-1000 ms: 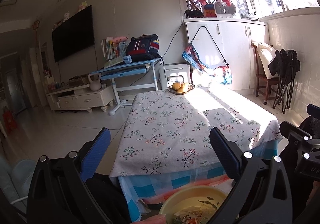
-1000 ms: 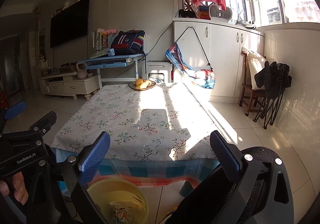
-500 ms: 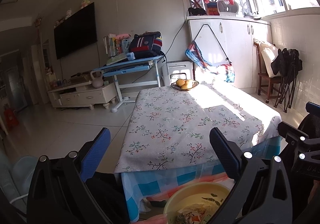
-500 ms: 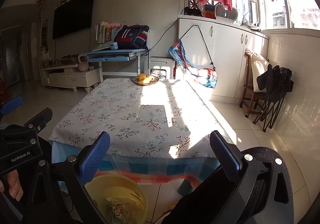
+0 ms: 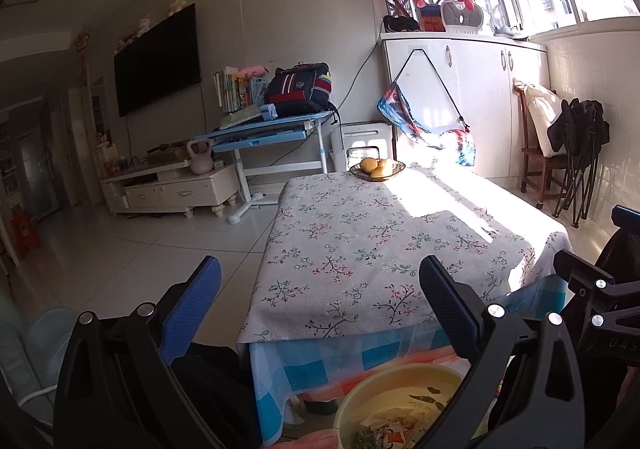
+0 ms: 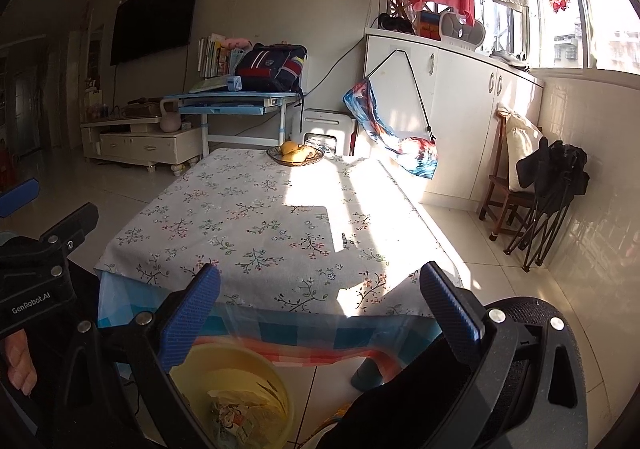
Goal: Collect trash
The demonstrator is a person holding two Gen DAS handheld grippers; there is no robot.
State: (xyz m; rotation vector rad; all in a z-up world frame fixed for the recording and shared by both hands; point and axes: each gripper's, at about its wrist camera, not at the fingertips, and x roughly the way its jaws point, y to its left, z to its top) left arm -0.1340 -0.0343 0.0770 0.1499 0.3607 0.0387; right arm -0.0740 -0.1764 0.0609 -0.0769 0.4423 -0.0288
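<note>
From the left wrist, the left tongs point(image 5: 320, 297) gape wide and hold nothing. The yellow bin point(image 5: 400, 401), already holding wrappers and scraps, sits just below them, under the near edge of the bench point(image 5: 360, 249).

From the right wrist, the right tongs point(image 6: 320, 305) also stand wide and empty above the bin point(image 6: 236, 381). Ahead, only a fruit bowl point(image 6: 295, 155) shows on the cloth. Collecting looks nearly finished; the next move calls for finding any leftover trash.
</note>
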